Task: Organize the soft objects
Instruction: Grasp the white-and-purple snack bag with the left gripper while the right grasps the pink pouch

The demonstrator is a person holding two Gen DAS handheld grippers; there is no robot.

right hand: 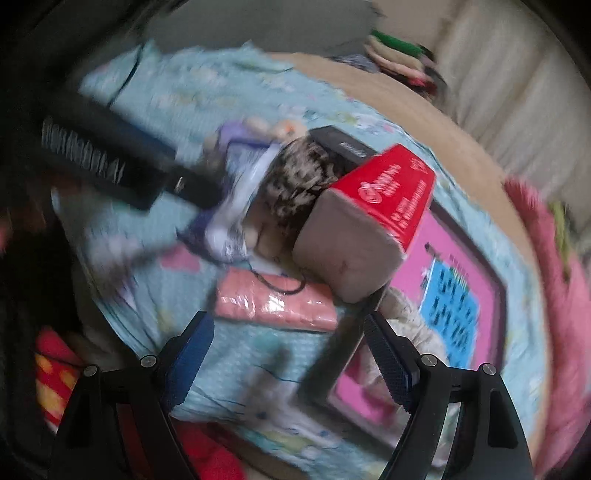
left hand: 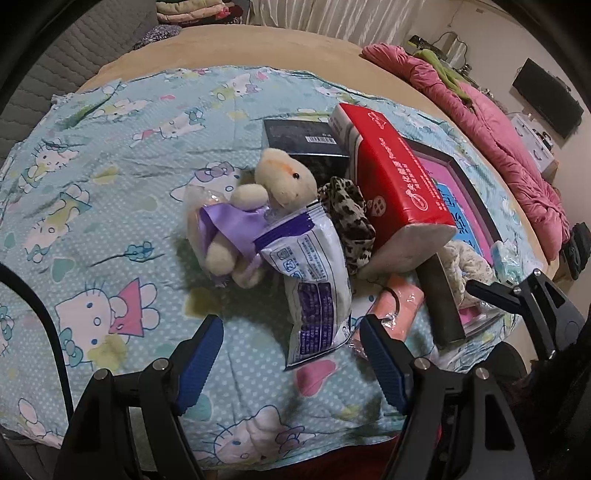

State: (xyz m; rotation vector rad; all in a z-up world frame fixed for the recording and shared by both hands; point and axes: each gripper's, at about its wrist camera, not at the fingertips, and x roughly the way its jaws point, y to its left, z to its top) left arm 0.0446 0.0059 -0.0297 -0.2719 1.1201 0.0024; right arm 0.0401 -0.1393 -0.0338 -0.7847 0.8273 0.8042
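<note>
A cream plush toy in a purple dress lies on the cat-print sheet. A white-and-purple packet leans on it. Its lower end reaches between the blue pads of my open left gripper, which do not touch it. Behind are a leopard-print cloth and a red tissue pack. My right gripper is open and holds nothing. It hangs over the sheet just short of a peach cloth in plastic wrap. Cream lace fabric lies by its right finger. The right wrist view is blurred.
A black box stands behind the toy. A pink framed board lies under the tissue pack. A pink quilt runs along the bed's right edge. Folded cloths are stacked at the back. A red-and-yellow cloth lies low on the left.
</note>
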